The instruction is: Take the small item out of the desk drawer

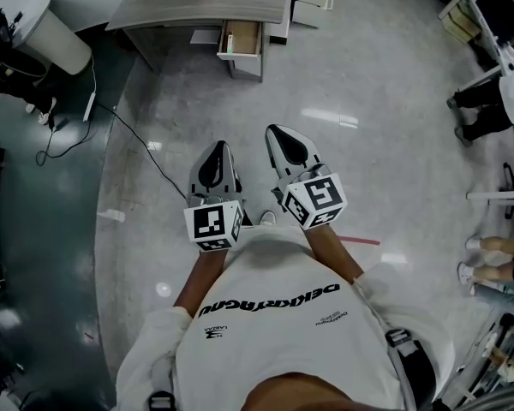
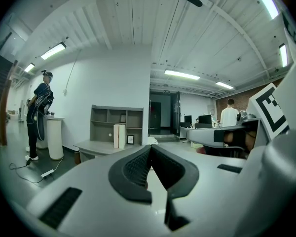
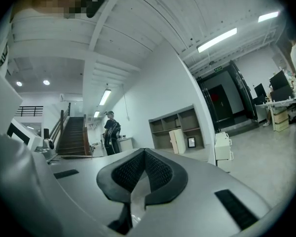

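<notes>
Left claw [image 1: 216,147]: held over the floor [image 1: 368,169], well apart from the table [image 1: 197,7]; in the left gripper view [image 2: 150,147] the jaws are seen brought together, tips meeting, with nothing between them.
Right claw [image 1: 275,132]: held just beside the left claw, slightly nearer the table; in the right gripper view [image 3: 144,151] the jaws are likewise seen closed tip to tip, with nothing gripped.
Drawer [image 1: 240,38]: pulled open from the table's front edge, its wooden inside exposed from above.
Small item: only a faint greenish speck is seen at the drawer's outer corner; it is too small to be identified.
Item relative to claws: the drawer is found well ahead of both claw tips, with bare floor between; neither claw is touching it.
Long axis: the drawer's long side is run straight out from the table's front, toward the claws; the item's own direction cannot be told.
Table top: an open shelf unit [image 2: 116,124] is carried at the table's back, with white binders [image 2: 119,136] stood upright before it.
Beside the table: a white pedestal [image 1: 56,37] is stood off the table's left end, a person [image 2: 39,113] is seen next to it, and a cable [image 1: 128,131] is trailed across the floor from that side.
</notes>
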`<state>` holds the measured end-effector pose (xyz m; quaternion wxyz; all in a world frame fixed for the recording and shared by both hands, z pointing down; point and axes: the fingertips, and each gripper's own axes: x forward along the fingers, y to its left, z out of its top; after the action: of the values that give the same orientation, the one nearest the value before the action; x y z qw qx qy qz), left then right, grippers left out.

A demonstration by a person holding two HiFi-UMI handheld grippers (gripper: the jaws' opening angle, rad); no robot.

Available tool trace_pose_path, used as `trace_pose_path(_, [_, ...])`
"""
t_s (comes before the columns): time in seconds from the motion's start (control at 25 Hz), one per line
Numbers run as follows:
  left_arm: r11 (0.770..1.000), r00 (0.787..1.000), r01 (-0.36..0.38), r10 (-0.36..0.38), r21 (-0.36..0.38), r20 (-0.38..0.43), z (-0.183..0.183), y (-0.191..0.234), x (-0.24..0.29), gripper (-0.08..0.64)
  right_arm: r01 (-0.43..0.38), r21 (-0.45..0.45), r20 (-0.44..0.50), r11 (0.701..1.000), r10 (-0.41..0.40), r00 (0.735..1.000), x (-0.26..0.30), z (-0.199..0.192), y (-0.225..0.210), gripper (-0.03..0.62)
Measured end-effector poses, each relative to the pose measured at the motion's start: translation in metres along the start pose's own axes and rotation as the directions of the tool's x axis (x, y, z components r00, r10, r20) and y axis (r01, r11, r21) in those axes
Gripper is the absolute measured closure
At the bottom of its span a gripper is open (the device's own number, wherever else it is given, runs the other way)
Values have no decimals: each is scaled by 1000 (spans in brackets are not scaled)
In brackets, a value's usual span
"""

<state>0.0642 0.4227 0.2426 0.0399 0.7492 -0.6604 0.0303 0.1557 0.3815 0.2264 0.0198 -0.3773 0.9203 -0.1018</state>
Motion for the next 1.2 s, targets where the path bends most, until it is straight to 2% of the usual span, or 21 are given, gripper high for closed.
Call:
trace_pose_path(0.36, [1000,1000,-5,5,-22,9,2,32,61,545,-6,-19,-9,1000,6,1000,63,9,-26,561])
trace_pose_path(0.6, [1000,1000,6,-6,-30,-1,5,70,133,545,-5,-23,-32,1000,4,999,132,10,-53,561])
trace_pose_path(0.92, [998,998,60,-61,-28,-20,25,127,239,545,35,-3,-36,999,-35,999,242,32,-97,561])
trace_pose_path(1.2, [992,992,116,-118,-40,-34,35,184,319,545,78,-2,-44,997,-78,996,332,43,-118,561])
